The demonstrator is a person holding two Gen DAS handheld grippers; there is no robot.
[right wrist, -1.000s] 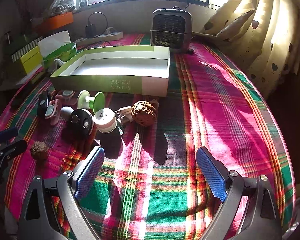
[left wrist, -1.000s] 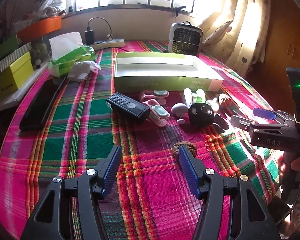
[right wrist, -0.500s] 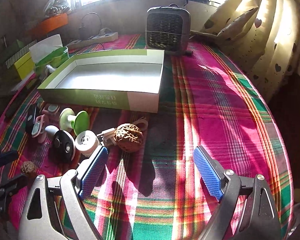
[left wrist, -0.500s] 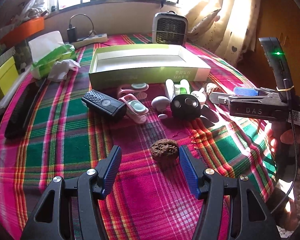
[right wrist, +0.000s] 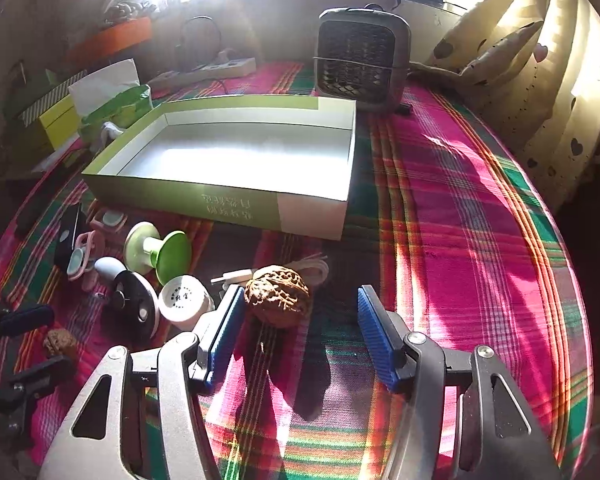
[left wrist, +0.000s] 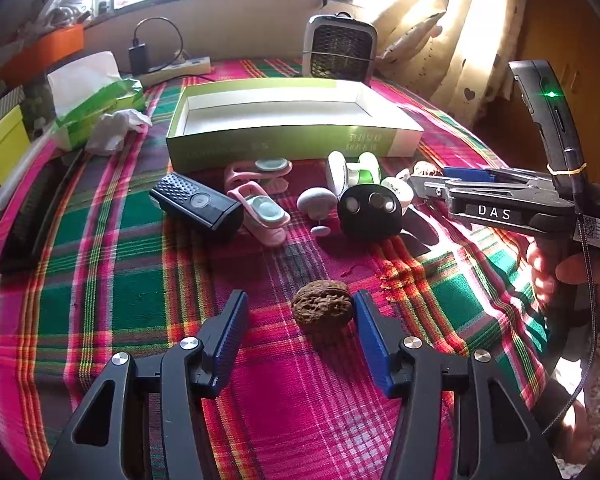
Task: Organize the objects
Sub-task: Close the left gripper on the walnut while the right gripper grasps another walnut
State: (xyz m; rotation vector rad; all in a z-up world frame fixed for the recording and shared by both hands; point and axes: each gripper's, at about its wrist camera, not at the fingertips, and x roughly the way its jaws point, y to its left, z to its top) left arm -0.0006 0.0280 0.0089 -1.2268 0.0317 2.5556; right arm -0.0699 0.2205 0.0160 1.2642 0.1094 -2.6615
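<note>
Closing on a walnut apiece, both hands work at once. The left hand-held gripper (left wrist: 300,316) has its jaws fairly wide and narrowing, with the smaller walnut (left wrist: 322,311) on the plaid desk (left wrist: 120,280) between them, touching or nearly touching the right-side pad and well clear of the other. The right hand-held gripper (right wrist: 300,312) is also closing, its jaws at a middling gap; the larger walnut (right wrist: 278,294) sits at the fingertips against the left-side pad, with open space to the other.

Since each nut is off-centre, the grip would go better if each gripper shifted sideways to centre it before the pads meet; otherwise the round, ridged shell may roll or squirt out. A slightly deeper reach would probably help too. The open green box (right wrist: 236,200) behind looks like the likely destination.
</note>
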